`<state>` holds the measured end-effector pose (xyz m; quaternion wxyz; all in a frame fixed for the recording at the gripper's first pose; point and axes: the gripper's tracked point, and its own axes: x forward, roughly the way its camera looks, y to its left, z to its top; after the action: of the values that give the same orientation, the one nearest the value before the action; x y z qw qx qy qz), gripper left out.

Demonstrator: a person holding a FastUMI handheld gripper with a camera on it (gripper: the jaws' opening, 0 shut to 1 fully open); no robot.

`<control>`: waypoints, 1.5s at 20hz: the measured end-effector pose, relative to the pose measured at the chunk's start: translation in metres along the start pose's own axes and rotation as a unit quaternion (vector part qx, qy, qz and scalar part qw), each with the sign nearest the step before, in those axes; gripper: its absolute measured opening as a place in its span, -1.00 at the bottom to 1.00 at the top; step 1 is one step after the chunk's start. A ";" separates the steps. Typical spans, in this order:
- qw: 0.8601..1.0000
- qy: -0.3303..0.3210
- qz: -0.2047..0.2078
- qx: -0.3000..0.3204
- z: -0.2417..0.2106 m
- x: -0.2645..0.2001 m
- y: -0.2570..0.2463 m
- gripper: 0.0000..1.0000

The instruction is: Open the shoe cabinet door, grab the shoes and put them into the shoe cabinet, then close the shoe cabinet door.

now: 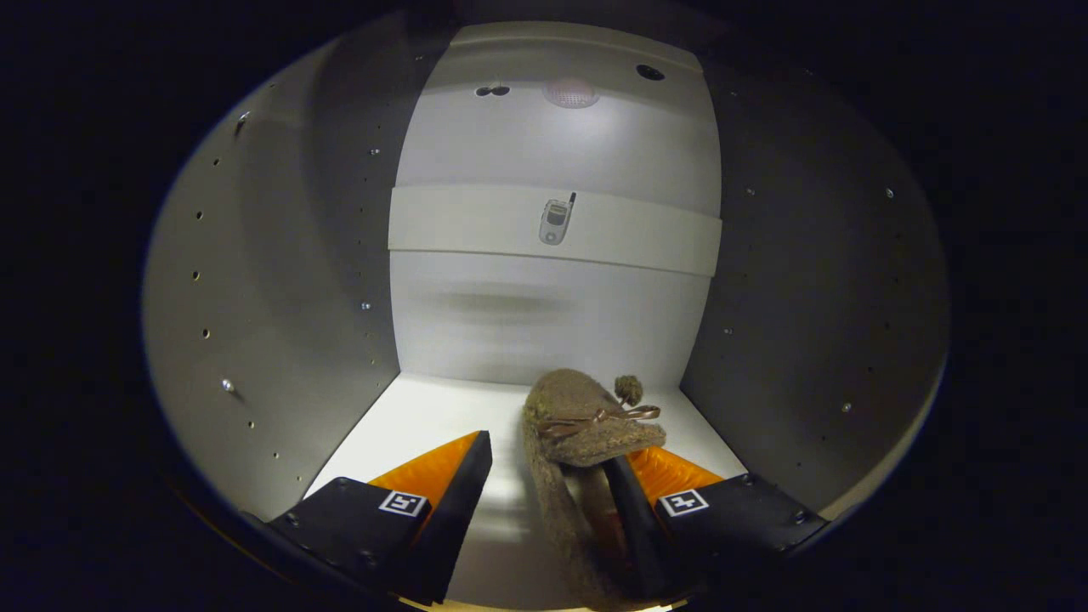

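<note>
I am looking into the shoe cabinet (280, 280), which has grey side walls and a white floor (425, 416). A brown fuzzy slipper (586, 416) with a ribbon bow and a small pom-pom lies on that floor, toe towards the back panel. My gripper (548, 450) is open and reaches inside the cabinet. The slipper sits between the fingers, its side against the right finger (633, 501). The left finger (463, 476) stands clear of it with a gap of bare floor. The slipper's heel end runs back out of sight between the fingers.
A white cross rail (476, 225) spans the back panel at mid height, with a small phone-shaped object (555, 219) on it. Both side walls (816, 280) carry rows of peg holes. Bare floor lies left of the slipper.
</note>
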<state>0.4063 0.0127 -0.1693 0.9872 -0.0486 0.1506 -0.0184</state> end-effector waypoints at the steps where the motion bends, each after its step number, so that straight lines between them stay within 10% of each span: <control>1: 1.000 -0.002 0.000 0.004 0.001 -0.003 -0.002 0.67; 18: 1.000 -0.011 -0.016 0.021 0.004 -0.040 -0.020 0.92; 30: 0.995 -0.088 -0.001 0.037 0.039 -0.185 -0.026 0.92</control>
<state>0.2412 -0.0002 -0.0752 0.9978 -0.0139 0.0622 -0.0201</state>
